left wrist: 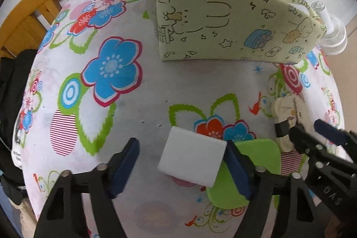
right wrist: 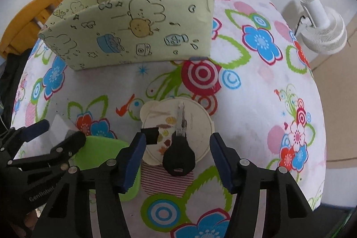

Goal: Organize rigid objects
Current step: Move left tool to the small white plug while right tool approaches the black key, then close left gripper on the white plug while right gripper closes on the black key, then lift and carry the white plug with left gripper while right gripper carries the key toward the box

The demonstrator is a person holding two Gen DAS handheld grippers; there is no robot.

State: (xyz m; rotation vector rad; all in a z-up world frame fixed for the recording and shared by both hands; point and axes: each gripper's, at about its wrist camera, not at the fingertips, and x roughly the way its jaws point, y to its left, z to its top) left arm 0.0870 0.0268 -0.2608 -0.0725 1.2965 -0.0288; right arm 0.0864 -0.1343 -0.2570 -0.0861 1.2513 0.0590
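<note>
My left claw [left wrist: 180,162] is spread around the white block [left wrist: 191,157], which could slip if I squeeze crooked.

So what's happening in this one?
A person is tidying a flower-print table with a gripper in each hand, both pointed down. The left gripper straddles a white block lying partly on a green card; one pad is at the block's edge, the other clear of it. The right gripper brackets a round cream case with a black-headed key on top, nothing gripped yet. The yellow-green storage box waits behind.
</note>
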